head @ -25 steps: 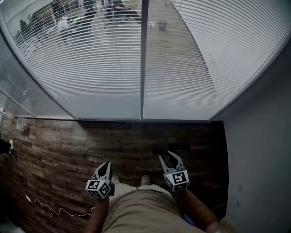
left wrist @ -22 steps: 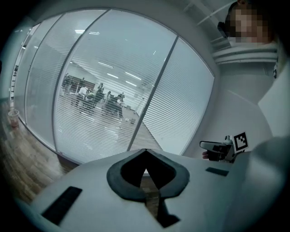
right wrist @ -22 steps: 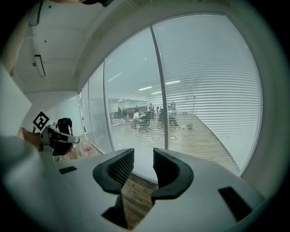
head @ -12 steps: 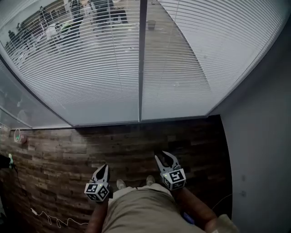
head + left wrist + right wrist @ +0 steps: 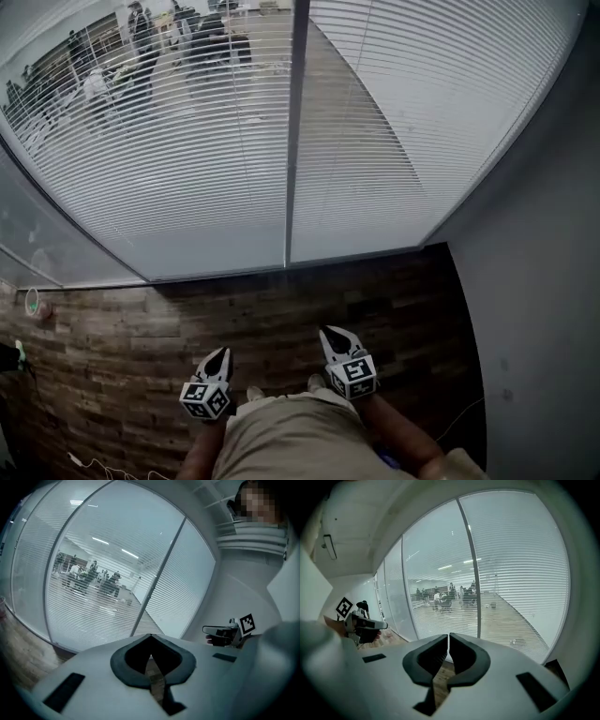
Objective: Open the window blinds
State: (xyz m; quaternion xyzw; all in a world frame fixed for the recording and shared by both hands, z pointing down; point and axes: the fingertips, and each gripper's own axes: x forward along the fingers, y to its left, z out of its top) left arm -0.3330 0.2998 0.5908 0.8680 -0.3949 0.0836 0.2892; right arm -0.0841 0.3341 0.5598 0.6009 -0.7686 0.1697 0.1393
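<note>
White slatted window blinds hang lowered over two glass panes split by a grey upright post; their slats are tilted enough that an office shows through. They fill the left gripper view and the right gripper view. My left gripper is held low over the floor, shut and empty. My right gripper is beside it; its jaws have just been closing, nothing is between them, and they now stand shut. Both point at the blinds and are well short of them.
A grey wall closes the right side. The dark wood-plank floor runs to the foot of the window. A bare glass pane angles off at the left, with a small round object at its base. People sit beyond the glass.
The right gripper's jaws, open in both earlier frames, are now together. The foot of the window has come nearer, and both grippers have shifted a little with the person.
</note>
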